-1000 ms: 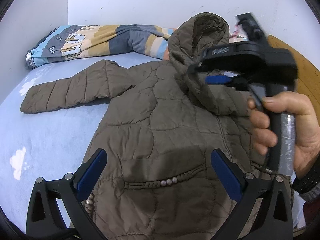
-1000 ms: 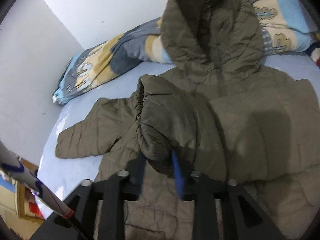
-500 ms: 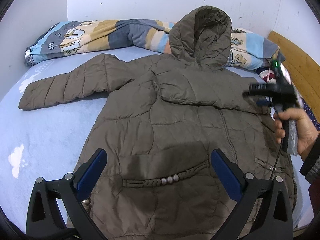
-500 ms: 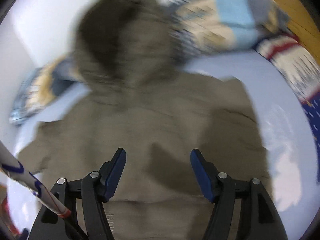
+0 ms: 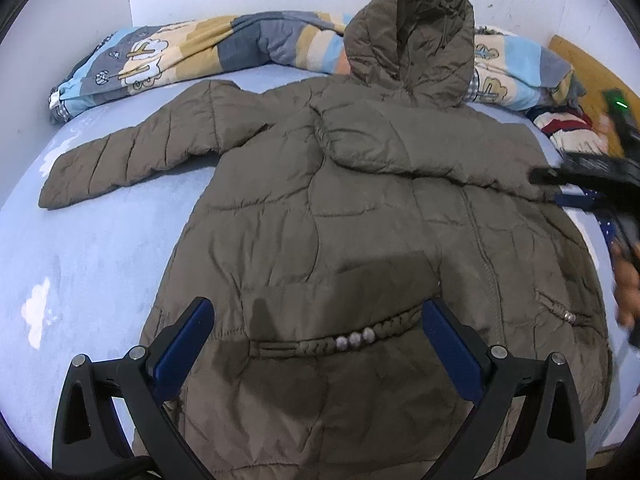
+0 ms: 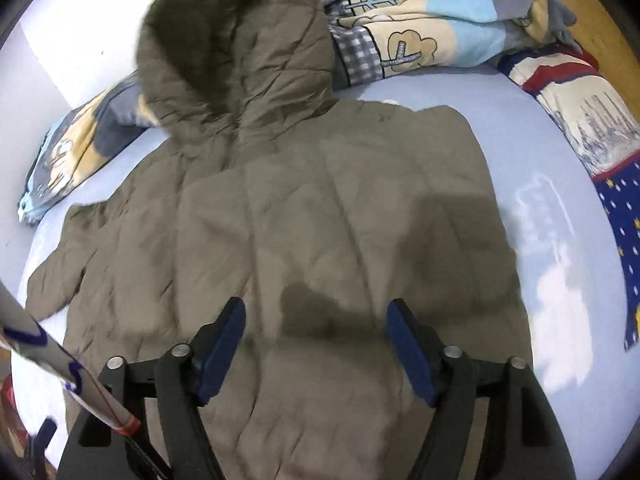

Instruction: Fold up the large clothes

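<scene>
A brown quilted hooded coat (image 5: 320, 216) lies flat, front up, on the pale blue bed (image 5: 88, 264). Its hood (image 5: 412, 36) rests on rolled bedding. One sleeve (image 5: 136, 152) stretches sideways; the other (image 5: 404, 148) appears folded across the chest.

Olive-brown coat (image 5: 360, 240), pale blue sheet (image 5: 100, 264)

R gripper (image 6: 316, 344) no longer clamps the cuff of the olive-brown quilted hooded coat (image 5: 360, 240); jaws opening, nothing betw them. R sleeve (image 5: 420, 148) now lies folded across the chest. R gripper has swung off to the coat's side.
</scene>
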### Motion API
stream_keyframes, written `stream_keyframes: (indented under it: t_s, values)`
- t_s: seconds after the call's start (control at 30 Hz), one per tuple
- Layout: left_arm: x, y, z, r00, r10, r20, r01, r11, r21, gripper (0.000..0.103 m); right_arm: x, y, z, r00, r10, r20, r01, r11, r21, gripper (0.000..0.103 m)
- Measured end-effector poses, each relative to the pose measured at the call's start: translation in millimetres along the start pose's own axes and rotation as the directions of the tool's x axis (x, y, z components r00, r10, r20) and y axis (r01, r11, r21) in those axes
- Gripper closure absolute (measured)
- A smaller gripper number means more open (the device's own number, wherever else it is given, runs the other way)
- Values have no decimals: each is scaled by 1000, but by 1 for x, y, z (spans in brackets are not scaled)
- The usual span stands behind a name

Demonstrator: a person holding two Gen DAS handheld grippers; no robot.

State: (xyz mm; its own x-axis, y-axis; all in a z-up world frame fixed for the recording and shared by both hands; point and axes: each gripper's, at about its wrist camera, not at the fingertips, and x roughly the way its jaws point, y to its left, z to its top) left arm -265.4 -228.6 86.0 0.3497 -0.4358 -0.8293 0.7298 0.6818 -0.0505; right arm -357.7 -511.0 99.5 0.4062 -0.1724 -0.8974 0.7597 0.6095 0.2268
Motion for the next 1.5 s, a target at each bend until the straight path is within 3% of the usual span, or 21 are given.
stream_keyframes:
  t_s: [0.1,0.3,0.47,0.63,0.9,1.3,1.5]
  values:
    - [2,-1,-4,1000,4,-15,-4,1000,9,0,-14,-3,-34,998,55,-35,-55,998,27,25]
    - [12,-3,-13,998,0,-64,1,1000,17,0,-43,-26,-113,995,70,-72,-65,996,67,25]
    - [28,-7,-22,993,8,-117,-5,1000,25,0,-41,-40,-151,994,61,-94,-51,992,112,25]
    - [43,-7,-33,983,-6,-181,6,1000,-1,0,-19,-45,-157,987,57,-152,-36,990,139,24]
    - [36,-8,-30,989,24,-143,-21,1000,16,0,-52,-27,-147,998,40,-45,-36,997,73,24]
    - [23,-9,-22,996,54,-76,-50,997,53,0,-47,-16,-152,998,33,-54,-32,999,24,24]
    - [16,3,-16,997,49,-55,-48,998,29,0,-44,-9,-152,998,28,-58,-29,1000,-2,24]
